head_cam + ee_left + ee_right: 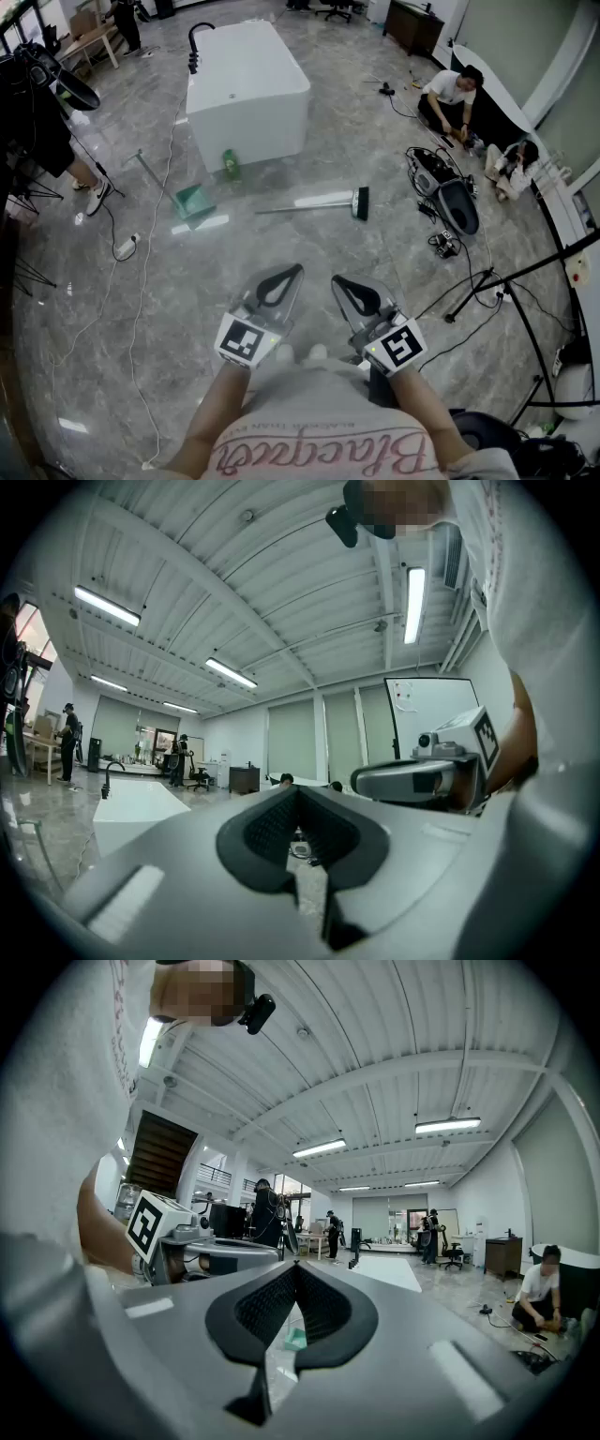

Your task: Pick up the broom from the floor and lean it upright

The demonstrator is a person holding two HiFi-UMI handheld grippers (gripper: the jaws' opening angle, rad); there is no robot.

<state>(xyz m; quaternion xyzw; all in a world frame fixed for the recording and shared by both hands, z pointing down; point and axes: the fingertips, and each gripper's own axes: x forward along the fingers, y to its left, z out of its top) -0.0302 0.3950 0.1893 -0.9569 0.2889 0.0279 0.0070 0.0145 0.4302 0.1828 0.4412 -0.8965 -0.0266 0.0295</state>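
The broom (pixel 323 199) lies flat on the grey marble floor, its pale handle pointing left and its dark brush head (pixel 362 202) at the right. Both grippers hover side by side close to my body, well short of the broom and pointing level toward it. My left gripper (pixel 294 270) (pixel 298 791) is shut with nothing between its jaws. My right gripper (pixel 337 279) (pixel 296 1267) is shut and holds nothing as well. Each gripper view catches the other gripper beside it.
A white bathtub (pixel 246 84) stands beyond the broom, with a green bottle (pixel 230 164) and a green dustpan (pixel 192 201) near it. Two people sit on the floor at the right (pixel 450 98). Dark equipment (pixel 450 192), cables and a stand's legs (pixel 497 281) lie on the right side.
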